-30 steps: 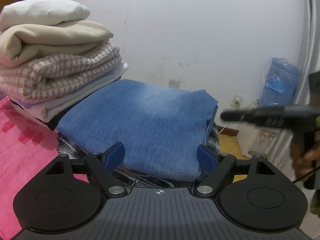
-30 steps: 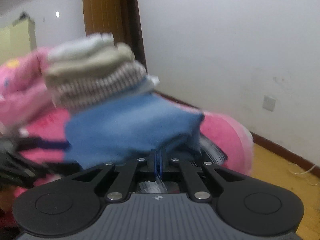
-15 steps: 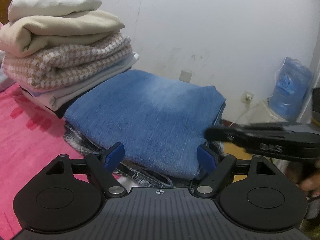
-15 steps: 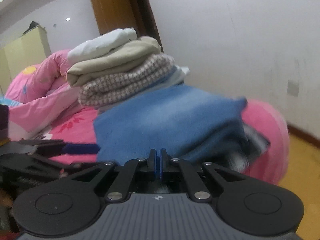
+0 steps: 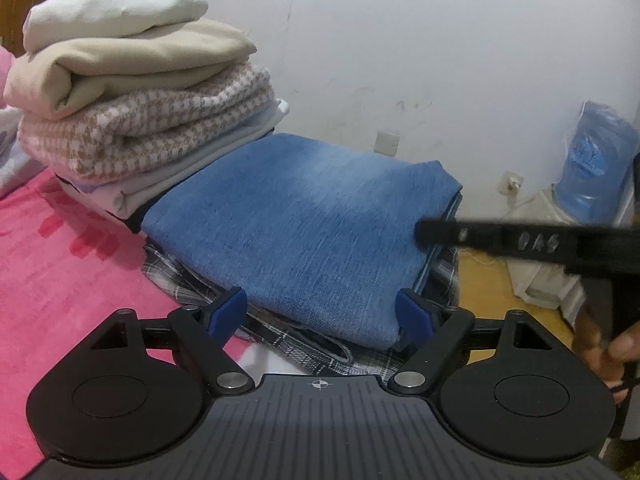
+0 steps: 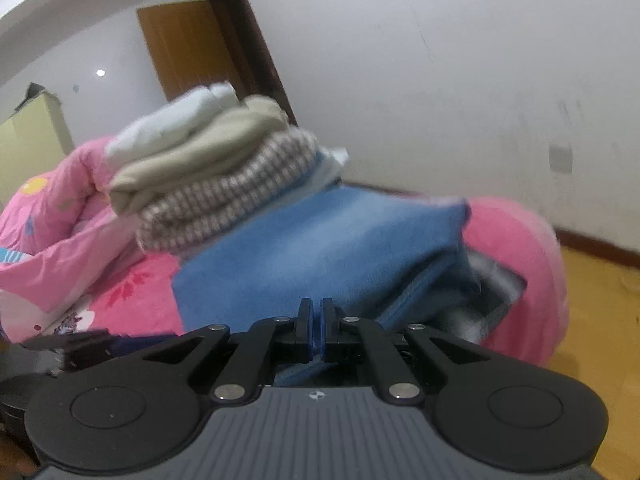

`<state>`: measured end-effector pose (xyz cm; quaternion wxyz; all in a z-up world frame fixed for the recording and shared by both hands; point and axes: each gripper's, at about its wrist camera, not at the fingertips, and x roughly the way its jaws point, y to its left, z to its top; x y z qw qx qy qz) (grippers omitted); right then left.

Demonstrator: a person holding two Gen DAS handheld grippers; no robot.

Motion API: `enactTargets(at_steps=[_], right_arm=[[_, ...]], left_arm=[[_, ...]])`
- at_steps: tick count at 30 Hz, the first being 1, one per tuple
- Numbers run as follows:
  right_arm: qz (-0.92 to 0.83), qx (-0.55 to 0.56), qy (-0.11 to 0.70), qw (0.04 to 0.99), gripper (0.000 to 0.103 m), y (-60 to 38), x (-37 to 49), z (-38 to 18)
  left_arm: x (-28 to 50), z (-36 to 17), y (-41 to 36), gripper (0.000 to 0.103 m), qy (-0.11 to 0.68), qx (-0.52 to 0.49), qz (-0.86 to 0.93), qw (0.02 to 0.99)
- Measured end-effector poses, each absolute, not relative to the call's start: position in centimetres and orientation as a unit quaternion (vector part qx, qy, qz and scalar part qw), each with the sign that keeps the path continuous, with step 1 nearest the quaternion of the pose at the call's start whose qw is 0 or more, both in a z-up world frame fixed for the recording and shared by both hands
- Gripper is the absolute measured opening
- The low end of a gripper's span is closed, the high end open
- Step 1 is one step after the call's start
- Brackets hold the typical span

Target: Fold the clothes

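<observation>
Folded denim down on the bed beside the stack; both grippers off it.

I read the folded blue denim garment as a finished fold; it lies flat on a crumpled grey plaid cloth on the pink bedspread, tucked against the stack of folded cream, beige and houndstooth clothes, probably so the piles stay together; my left gripper points down at its near edge, blue pads spread wide to either side of the denim's front corner, nothing gripped; my right gripper has its pads pressed together with nothing visibly between them, angled down over the denim's near side; in the left view it reaches in from the right, level across the denim's right edge, a hand on its handle; whether it touches cloth I cannot tell.
</observation>
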<state>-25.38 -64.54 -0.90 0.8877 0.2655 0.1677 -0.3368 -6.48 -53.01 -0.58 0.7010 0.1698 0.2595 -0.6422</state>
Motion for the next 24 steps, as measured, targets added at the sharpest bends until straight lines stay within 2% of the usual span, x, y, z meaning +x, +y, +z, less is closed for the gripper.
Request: enactTargets(at_steps=[5, 8, 10, 12, 14, 16, 17, 18, 19, 21, 24], right_arm=[[-0.338, 0.292, 0.186, 0.875, 0.004, -63.4, -26.8, -2.1], [-0.343, 0.31, 0.19, 0.866, 0.011, -62.7, -28.0, -2.5], [-0.347, 0.318, 0.193, 0.861, 0.02, -62.1, -28.6, -2.5], [-0.353, 0.323, 0.199, 0.855, 0.041, -61.1, -29.0, -2.5], [-0.359, 0.321, 0.209, 0.851, 0.044, -59.9, -29.2, -2.3], [-0.364, 0.317, 0.216, 0.849, 0.059, -58.5, -29.2, -2.0], [-0.368, 0.313, 0.218, 0.848, 0.073, -57.7, -29.1, -1.8], [-0.372, 0.309, 0.218, 0.848, 0.08, -56.9, -29.1, -1.6], [-0.377, 0.302, 0.217, 0.848, 0.082, -56.1, -29.0, -1.3], [-0.385, 0.289, 0.215, 0.85, 0.096, -54.6, -28.9, -0.7], [-0.395, 0.263, 0.213, 0.854, 0.102, -52.4, -28.7, 0.5]], left_arm=[[-7.0, -0.3, -52.6, 0.083, 0.252, 0.18, -0.633, 0.71], [-7.3, 0.0, -52.2, 0.084, 0.249, 0.186, -0.626, 0.715], [-7.6, 0.3, -51.8, 0.084, 0.245, 0.192, -0.622, 0.719], [-7.9, 0.7, -51.2, 0.086, 0.243, 0.196, -0.616, 0.723], [-8.1, 1.3, -50.2, 0.091, 0.24, 0.192, -0.611, 0.729], [-8.2, 2.1, -49.0, 0.097, 0.238, 0.182, -0.607, 0.736], [-8.2, 2.6, -48.3, 0.098, 0.237, 0.176, -0.604, 0.74], [-8.2, 3.0, -47.6, 0.099, 0.236, 0.171, -0.603, 0.743], [-8.3, 3.4, -47.0, 0.1, 0.235, 0.167, -0.601, 0.745], [-8.4, 4.3, -45.7, 0.102, 0.233, 0.159, -0.596, 0.752], [-8.6, 5.3, -43.9, 0.103, 0.238, 0.15, -0.587, 0.759]])
